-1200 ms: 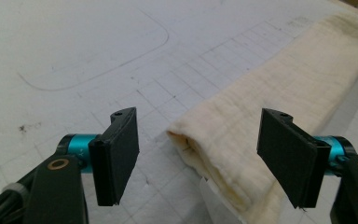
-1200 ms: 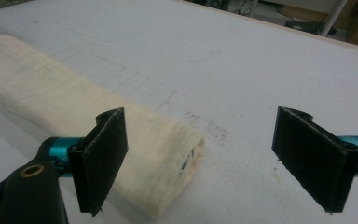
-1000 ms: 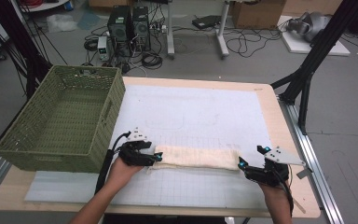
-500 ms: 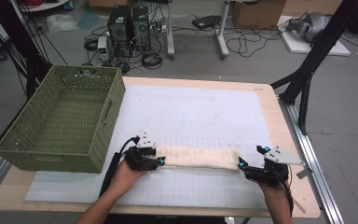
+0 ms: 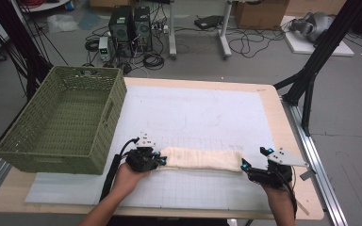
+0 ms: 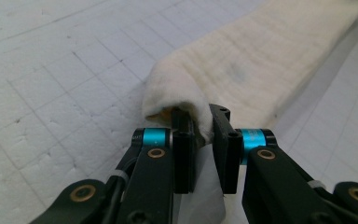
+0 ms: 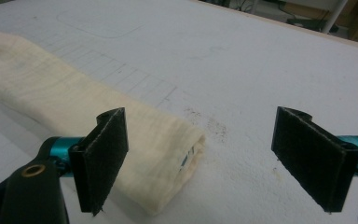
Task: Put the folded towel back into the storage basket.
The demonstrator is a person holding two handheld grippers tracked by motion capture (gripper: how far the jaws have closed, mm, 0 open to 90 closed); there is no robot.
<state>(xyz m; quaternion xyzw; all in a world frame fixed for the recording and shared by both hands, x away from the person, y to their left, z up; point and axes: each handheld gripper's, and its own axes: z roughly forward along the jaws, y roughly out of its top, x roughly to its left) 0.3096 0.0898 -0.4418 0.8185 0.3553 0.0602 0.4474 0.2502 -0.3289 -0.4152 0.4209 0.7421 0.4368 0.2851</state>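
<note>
green basket [image 5: 61, 122] sitting at the table's left edge, unchanged from earlier. left gripper [image 5: 156, 161] is pinching the left end of the folded cream cloth [image 5: 201, 159], jaws nearly together on a fold; it has crept slightly right since a second ago. cloth is lying across the white grid mat [image 5: 207, 113] near the front, between both grippers. right gripper [image 5: 244, 165] is sitting just beside the cloth's right end, jaws spread wide, holding nothing, barely moved.
</note>
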